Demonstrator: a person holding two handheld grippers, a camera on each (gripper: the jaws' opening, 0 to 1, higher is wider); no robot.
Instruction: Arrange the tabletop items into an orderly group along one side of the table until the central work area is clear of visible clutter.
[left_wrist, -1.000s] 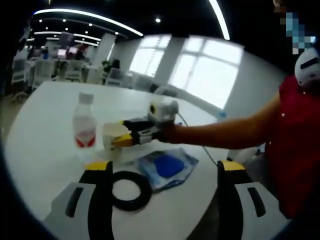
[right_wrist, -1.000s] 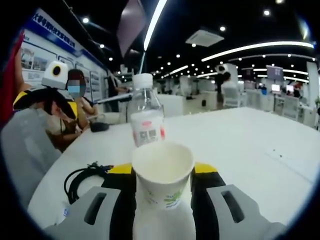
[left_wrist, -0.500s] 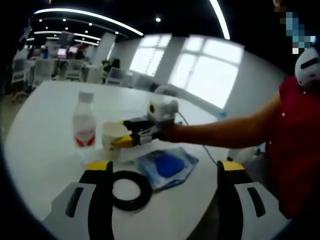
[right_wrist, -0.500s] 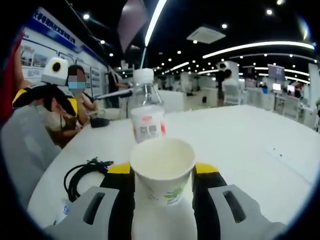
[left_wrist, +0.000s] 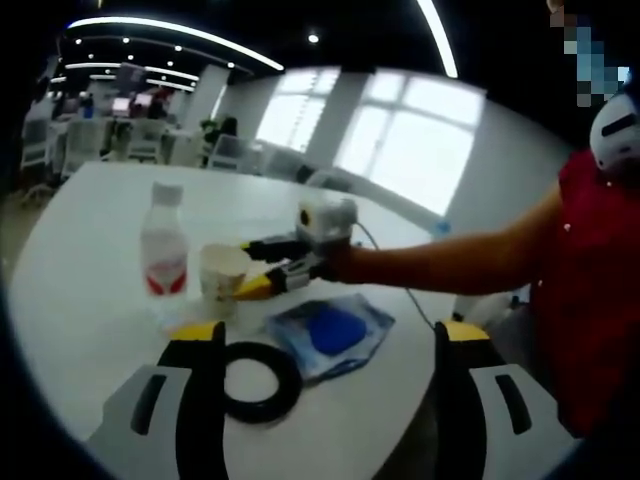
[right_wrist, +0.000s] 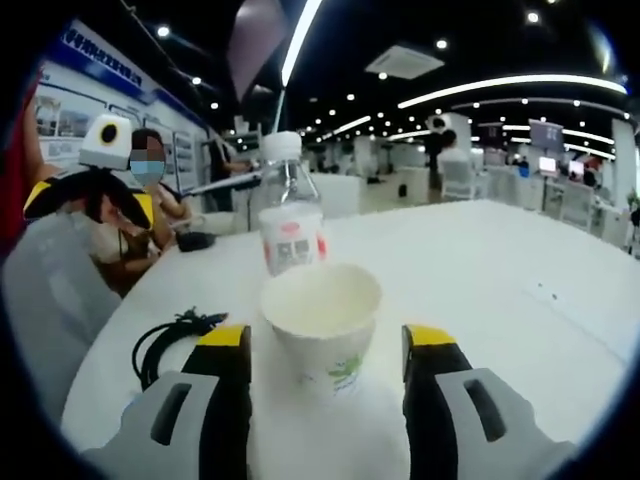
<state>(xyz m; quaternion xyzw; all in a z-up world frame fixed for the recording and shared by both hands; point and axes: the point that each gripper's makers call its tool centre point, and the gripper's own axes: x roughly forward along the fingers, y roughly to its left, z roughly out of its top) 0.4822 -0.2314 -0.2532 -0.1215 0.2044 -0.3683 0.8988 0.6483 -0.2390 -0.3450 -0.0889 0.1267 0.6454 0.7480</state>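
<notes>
Four loose things share my white table (left_wrist: 90, 260) at its near edge, and I take them from biggest to smallest. At the right lies a clear plastic pouch with a blue pad (left_wrist: 330, 335) flat on the top; a black cable coil (left_wrist: 258, 380) sits just left of it and nearer me, between the jaws of my left gripper (left_wrist: 325, 350), which are spread wide and hold nothing. Left of the pouch and farther off stands the water bottle (left_wrist: 164, 255), upright, white cap on, red-and-white label. Just right of the bottle stands the paper cup (left_wrist: 222, 280), upright and open-mouthed, resting on the table.

My right gripper (right_wrist: 325, 345) has its jaws parted with the cup (right_wrist: 322, 315) between them; a gap shows on each side of the cup wall, so I judge the cup released and standing free. In the right gripper view the bottle (right_wrist: 288, 215) rises directly beyond the cup, near but apart.

To finish this placement well, I should draw the right gripper straight back along its own line, keeping the jaws wide so neither yellow tip clips the light cup and topples it into the bottle. Next, I judge the pouch and coil want nudging toward the same row.
</notes>
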